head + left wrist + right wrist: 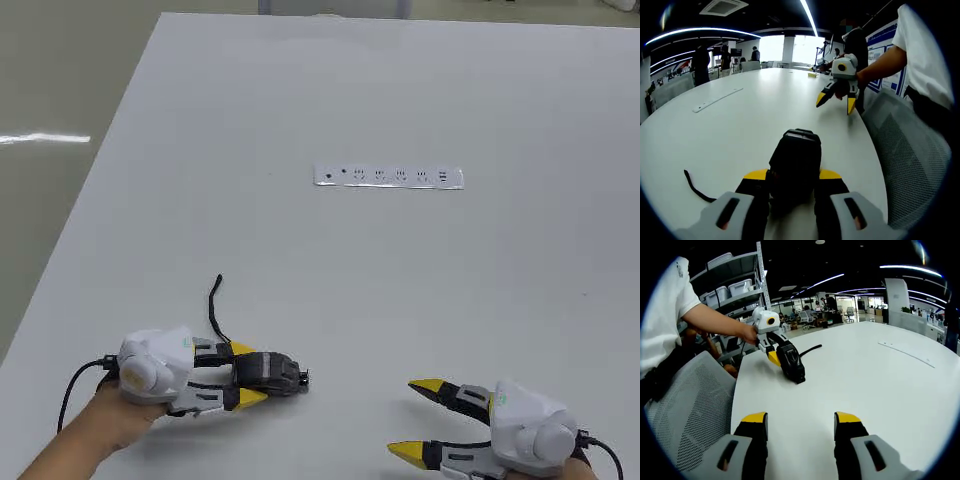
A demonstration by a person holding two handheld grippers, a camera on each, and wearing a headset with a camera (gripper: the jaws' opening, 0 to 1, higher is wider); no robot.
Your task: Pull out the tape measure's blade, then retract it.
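A black tape measure [268,371] rests on the white table [400,270] near its front left edge, its black wrist strap [214,305] trailing away. My left gripper [248,373] is shut on the tape measure body [795,162], yellow tips on either side. No blade is out. My right gripper [418,418] stands open at the front right, nothing between its yellow-tipped fingers [754,418]. In the right gripper view the tape measure [791,361] and left gripper [769,332] lie ahead. From the left gripper view, the right gripper [837,97] is seen across the table.
A white power strip [389,177] lies flat in the middle of the table, also seen as a power strip [717,100] and power strip [905,352]. A mesh chair [685,405] stands by the table edge. Shelving and people stand in the background.
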